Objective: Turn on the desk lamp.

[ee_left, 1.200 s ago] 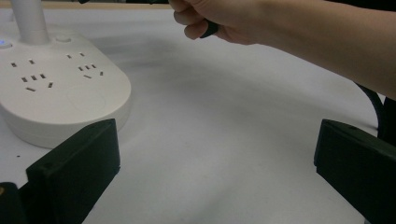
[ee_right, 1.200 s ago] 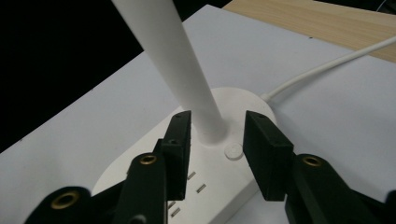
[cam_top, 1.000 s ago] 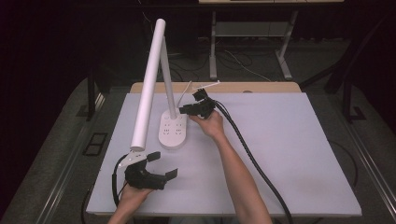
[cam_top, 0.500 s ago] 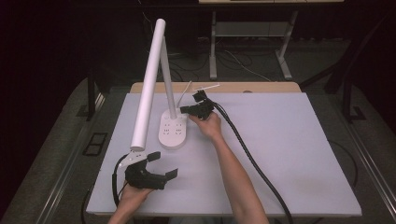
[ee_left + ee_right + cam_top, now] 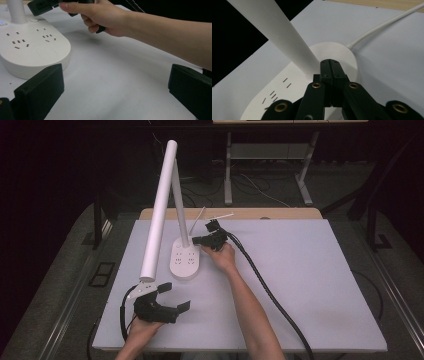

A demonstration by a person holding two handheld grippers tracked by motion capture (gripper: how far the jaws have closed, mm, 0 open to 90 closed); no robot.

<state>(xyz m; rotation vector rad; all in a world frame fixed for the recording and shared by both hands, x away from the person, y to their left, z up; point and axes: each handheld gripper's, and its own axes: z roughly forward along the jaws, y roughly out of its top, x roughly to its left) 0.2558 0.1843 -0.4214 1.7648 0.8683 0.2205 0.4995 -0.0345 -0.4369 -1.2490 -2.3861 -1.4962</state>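
A white desk lamp stands on the table, with a long tube head (image 5: 159,210) leaning toward me on a slim stem (image 5: 179,205). Its oval base (image 5: 184,262) carries socket slots. My right gripper (image 5: 196,240) is shut with nothing between its jaws. Its joined tips (image 5: 332,63) rest at the foot of the stem (image 5: 287,37), over the base (image 5: 342,52). My left gripper (image 5: 175,296) lies near the table's front left, open and empty. Its two jaws frame bare tabletop (image 5: 115,92), with the base (image 5: 32,50) to their left.
The lamp's white cable (image 5: 384,25) runs from the back of the base toward the wooden strip (image 5: 280,213) at the table's far edge. A thick black cable (image 5: 270,295) trails from the right gripper across the white table (image 5: 320,270). The right forearm (image 5: 160,27) crosses ahead of the left gripper.
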